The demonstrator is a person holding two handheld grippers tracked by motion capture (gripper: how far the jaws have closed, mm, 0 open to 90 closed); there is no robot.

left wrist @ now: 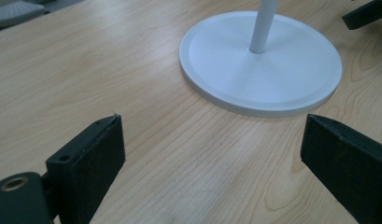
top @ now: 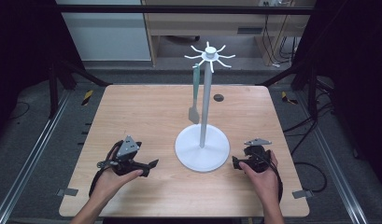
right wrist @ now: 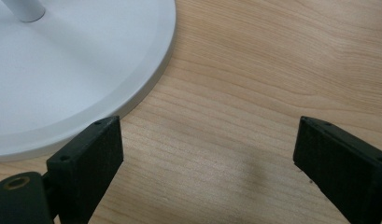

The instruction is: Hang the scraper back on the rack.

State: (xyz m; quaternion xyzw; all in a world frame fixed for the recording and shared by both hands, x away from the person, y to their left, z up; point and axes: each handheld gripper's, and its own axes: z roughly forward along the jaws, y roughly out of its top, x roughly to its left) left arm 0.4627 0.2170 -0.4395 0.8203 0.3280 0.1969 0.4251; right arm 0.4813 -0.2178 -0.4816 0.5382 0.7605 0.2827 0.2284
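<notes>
Your left gripper (top: 149, 165) and right gripper (top: 236, 162) rest on the worktop (top: 146, 112), fingers apart and empty, flanking the white stand (top: 202, 148), apparently staged for a reach. A green spatula (top: 194, 95) hangs from one hook, blade clear of the base.

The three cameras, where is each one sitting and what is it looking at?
High view: above the person's side, looking forward and down on the table; both forearms, left gripper and right gripper show.
Left gripper view: rides the left gripper, facing the stand's white base; its black fingers show.
Right gripper view: rides the right gripper, same base beside its fingers.
All share the base.
</notes>
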